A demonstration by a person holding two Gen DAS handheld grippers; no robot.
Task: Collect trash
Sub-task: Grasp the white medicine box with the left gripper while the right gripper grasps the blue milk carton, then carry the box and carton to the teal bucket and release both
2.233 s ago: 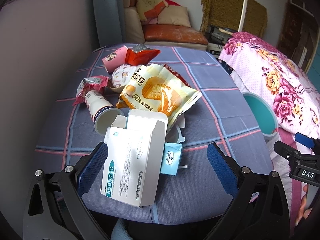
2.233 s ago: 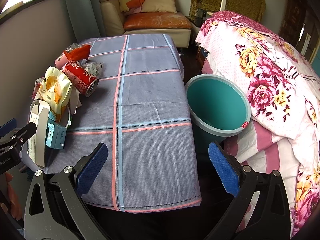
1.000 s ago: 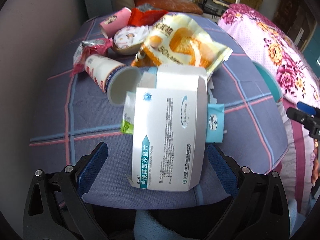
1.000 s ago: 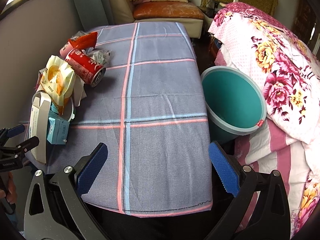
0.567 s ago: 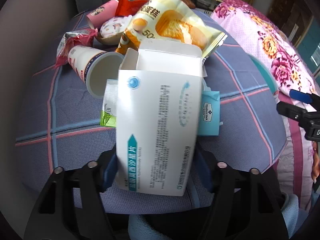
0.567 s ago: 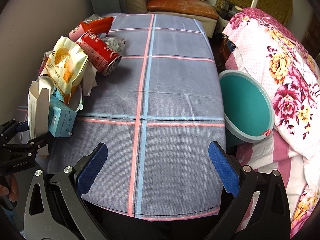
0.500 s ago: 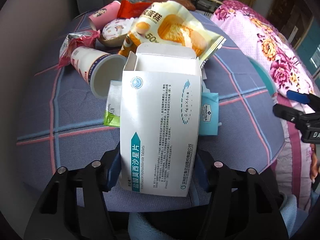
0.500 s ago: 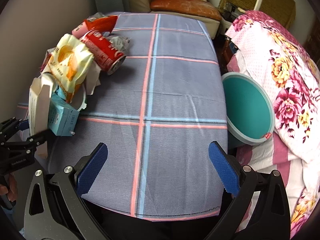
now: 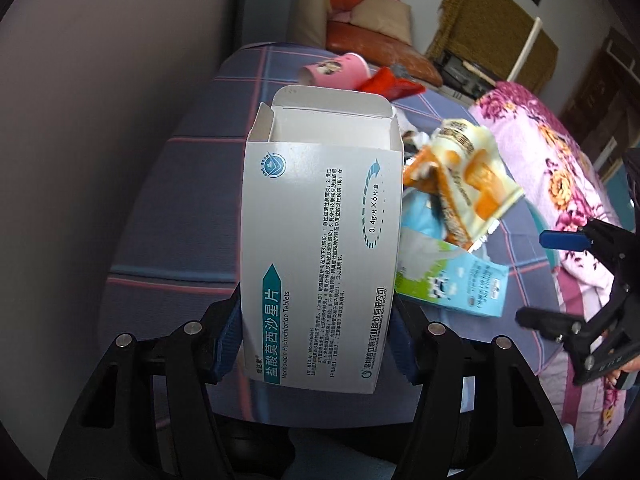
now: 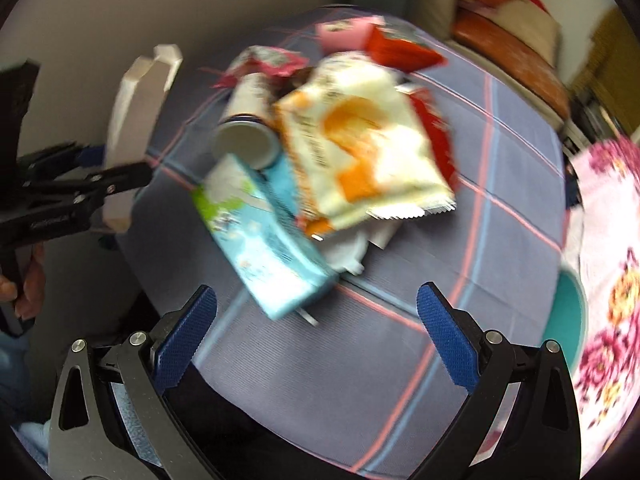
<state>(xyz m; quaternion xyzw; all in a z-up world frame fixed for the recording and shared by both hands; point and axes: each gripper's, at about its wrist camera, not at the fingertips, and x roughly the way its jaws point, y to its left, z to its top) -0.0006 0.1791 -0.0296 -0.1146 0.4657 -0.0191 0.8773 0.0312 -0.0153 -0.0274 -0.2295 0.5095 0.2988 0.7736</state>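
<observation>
Left gripper (image 9: 316,336): clamped on the white medicine box (image 9: 320,240), which is held off the table with its top flap open (box looks empty inside).
Right gripper (image 10: 316,336): jaws spread wide, nothing between them, above the table edge.
Nearest to right gripper: blue milk carton (image 10: 260,236), lying flat just ahead of its fingers.
Pile behind the carton: yellow snack bag (image 10: 360,140), paper cup (image 10: 248,124), pink cup (image 9: 336,70), red wrapper (image 9: 390,82), crowded together and partly overlapping.
Table (image 10: 480,200): checked blue cloth.
Bin (image 10: 570,316): teal, beside the table's right side (only a sliver shows).
</observation>
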